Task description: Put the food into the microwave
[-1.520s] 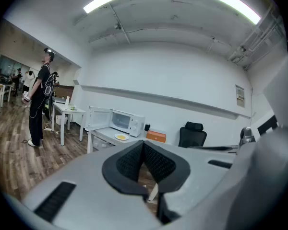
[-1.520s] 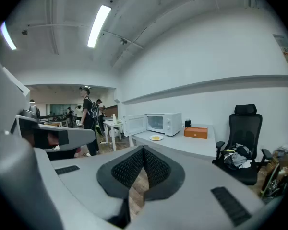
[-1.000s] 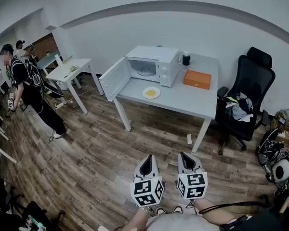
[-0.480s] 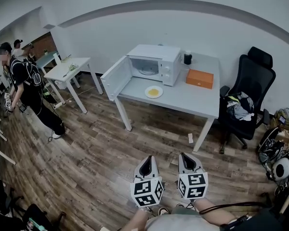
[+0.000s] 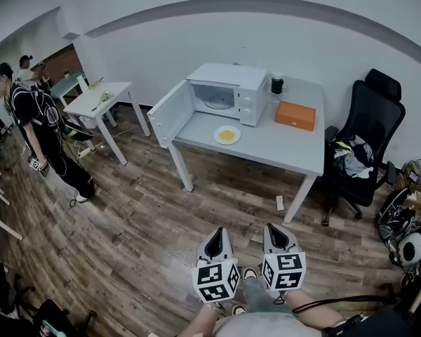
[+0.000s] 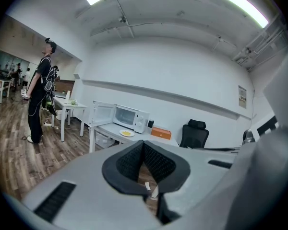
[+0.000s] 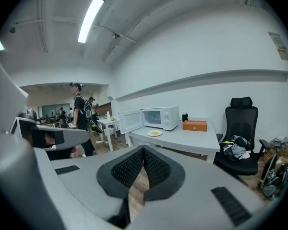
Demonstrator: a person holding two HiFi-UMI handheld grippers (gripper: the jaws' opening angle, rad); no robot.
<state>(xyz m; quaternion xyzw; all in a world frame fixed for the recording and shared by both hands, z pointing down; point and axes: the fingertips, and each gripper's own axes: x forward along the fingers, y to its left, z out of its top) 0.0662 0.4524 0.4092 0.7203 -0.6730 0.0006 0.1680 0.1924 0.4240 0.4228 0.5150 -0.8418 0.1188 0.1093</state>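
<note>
A white plate of yellow food [image 5: 226, 135] lies on the grey table [image 5: 281, 149], just in front of the white microwave [image 5: 228, 93]. The microwave's door [image 5: 170, 114] hangs wide open to the left. Both grippers are held low over the wooden floor, far short of the table. My left gripper [image 5: 212, 236] is shut with nothing in it, and my right gripper [image 5: 274, 228] beside it is shut and empty too. In the left gripper view the plate [image 6: 126, 133] and microwave [image 6: 128, 117] are small and distant; the right gripper view shows the plate [image 7: 154, 133] likewise.
An orange box [image 5: 295, 115] and a dark cup [image 5: 276, 85] sit on the table right of the microwave. A black office chair [image 5: 361, 146] with clothes stands at the right. A person [image 5: 45, 135] stands at the left near small white tables [image 5: 98, 104].
The table and microwave have drawn slightly nearer and shifted right in the head view. The person at the left has stepped. Both grippers stay shut and low.
</note>
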